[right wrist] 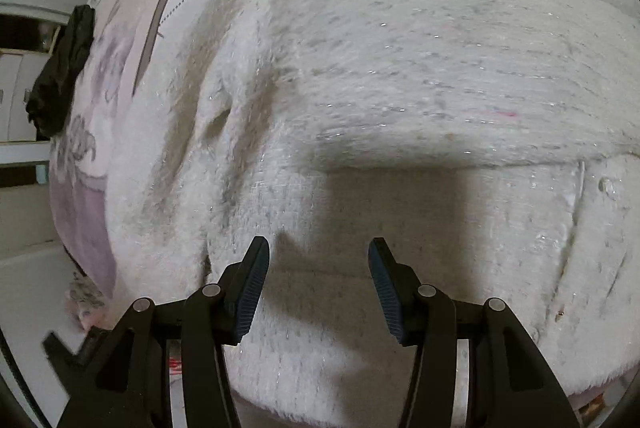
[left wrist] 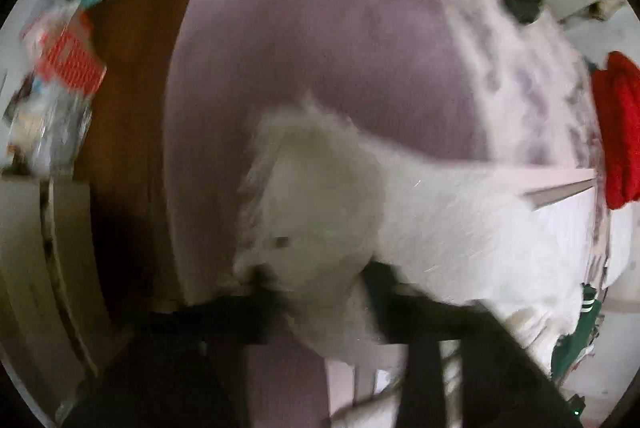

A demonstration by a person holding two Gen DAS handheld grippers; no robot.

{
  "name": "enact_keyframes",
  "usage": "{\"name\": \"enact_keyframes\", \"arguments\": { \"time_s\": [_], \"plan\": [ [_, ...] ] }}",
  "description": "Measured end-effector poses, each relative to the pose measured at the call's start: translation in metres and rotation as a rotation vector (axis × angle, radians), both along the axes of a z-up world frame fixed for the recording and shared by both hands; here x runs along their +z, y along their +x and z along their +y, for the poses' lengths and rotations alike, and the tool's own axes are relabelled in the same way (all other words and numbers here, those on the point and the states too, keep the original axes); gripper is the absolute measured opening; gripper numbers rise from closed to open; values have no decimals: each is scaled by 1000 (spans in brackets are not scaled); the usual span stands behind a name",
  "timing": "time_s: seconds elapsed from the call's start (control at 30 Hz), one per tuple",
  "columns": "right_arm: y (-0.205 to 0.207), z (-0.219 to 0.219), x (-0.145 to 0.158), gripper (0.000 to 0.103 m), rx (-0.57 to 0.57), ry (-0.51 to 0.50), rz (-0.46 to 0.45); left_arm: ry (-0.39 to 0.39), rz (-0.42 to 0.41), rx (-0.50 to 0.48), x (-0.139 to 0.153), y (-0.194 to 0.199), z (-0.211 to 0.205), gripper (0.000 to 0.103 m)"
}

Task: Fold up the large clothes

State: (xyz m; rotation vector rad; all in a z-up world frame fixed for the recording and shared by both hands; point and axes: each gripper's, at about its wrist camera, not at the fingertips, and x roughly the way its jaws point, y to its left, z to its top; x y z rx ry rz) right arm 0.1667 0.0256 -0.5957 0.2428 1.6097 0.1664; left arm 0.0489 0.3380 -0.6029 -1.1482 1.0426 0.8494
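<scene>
Fuzzy white sweater point(right wrist: 400, 88), flecked with glinting threads, lies spread on the lilac bedspread point(left wrist: 320, 48). Left gripper point(left wrist: 320, 292) fingers pinch a bunched fluffy fold; right gripper point(right wrist: 319, 288) fingers are spread above the knit, nothing between them.

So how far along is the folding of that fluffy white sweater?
Partly done: in the right wrist view one fold already lies across the white fluffy sweater on the lilac bedspread. In hand: the left gripper is shut on a bunched end of the sweater, while the right gripper hovers with jaws open and empty. Left: laying that end down and finishing the folds.
</scene>
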Motion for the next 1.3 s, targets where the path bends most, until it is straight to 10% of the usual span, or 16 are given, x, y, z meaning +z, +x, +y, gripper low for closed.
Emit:
{"name": "enact_keyframes", "arguments": {
  "time_s": [0.3, 0.53, 0.63, 0.83, 1.07, 1.3],
  "plan": [
    [6, 16, 3, 54, -30, -19, -61, 228, -183, -39, 54, 39, 71, 13],
    [20, 23, -10, 54, -39, -50, -28, -31, -189, -79, -38, 49, 80, 24],
    [30, 32, -16, 63, -47, -51, -27, -19, -219, -63, -39, 54, 80, 26],
    [48, 38, -5, 84, -27, -233, -86, 214, -157, -148, 5, 90, 80, 11],
    [70, 30, 14, 87, 54, -588, -196, 490, -82, -389, 87, 136, 50, 9],
    [87, -16, 18, 87, 12, -520, -173, 603, -127, -648, 144, 188, -35, 9]
  ]
}}
